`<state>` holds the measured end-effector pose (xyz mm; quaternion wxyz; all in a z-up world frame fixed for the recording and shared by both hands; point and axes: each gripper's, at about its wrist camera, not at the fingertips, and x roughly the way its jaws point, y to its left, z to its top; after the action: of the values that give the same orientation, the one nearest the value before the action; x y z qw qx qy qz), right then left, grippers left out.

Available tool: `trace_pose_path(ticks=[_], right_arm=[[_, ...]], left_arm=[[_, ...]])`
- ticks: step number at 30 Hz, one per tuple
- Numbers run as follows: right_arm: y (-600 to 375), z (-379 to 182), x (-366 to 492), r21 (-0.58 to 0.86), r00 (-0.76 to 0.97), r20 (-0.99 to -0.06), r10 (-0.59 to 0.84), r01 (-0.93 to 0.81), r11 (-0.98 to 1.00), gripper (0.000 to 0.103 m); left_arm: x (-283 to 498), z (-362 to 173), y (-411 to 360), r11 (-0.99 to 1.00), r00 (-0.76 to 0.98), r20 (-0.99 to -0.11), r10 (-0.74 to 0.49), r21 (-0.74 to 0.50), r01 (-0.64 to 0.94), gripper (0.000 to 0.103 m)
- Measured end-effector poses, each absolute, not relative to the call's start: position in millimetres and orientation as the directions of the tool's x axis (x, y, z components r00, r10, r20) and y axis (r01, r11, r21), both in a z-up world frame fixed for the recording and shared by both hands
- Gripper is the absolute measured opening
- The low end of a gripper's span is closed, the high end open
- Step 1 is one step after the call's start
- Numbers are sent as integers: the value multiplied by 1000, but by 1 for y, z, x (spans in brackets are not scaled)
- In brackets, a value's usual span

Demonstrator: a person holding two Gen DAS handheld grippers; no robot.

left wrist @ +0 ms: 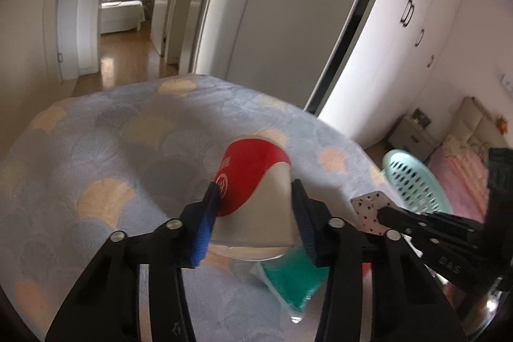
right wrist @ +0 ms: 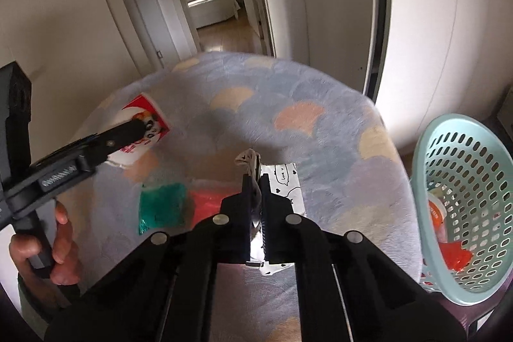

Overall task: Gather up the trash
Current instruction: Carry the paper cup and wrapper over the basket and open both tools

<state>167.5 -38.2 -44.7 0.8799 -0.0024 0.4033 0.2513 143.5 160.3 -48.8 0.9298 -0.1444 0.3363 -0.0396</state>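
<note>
bed edge basket gapes; left gripper clasps cup, right gripper pinches wrapper.

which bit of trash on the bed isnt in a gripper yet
The green packet: it lies loose on the bedspread, while the left gripper clamps the red-and-white cup and the right gripper pinches the white wrapper.

Support surface: bed covered by a blue-grey quilt with a fan/scallop pattern in peach, cream and pale blue. Lying directly on the quilt: a green translucent packet and, just beside it, a red-orange translucent packet. A red-and-white paper cup rests on its side farther toward the bed's left edge.
</note>
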Motion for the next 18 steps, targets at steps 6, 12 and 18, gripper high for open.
trace_pose_path(ticks=[6, 12, 18], right_arm=[[-51, -30, 166, 210, 579, -683, 445, -428, 879, 4], [-67, -13, 158, 204, 622, -650, 437, -411, 889, 4], [-101, 8, 155, 221, 672, -608, 423, -369, 903, 4]], left_arm=[[135, -30, 155, 938, 778, -580, -242, -346, 34, 35], [133, -8, 141, 928, 782, -551, -291, -361, 91, 35], [141, 16, 104, 928, 784, -524, -333, -332, 172, 35]])
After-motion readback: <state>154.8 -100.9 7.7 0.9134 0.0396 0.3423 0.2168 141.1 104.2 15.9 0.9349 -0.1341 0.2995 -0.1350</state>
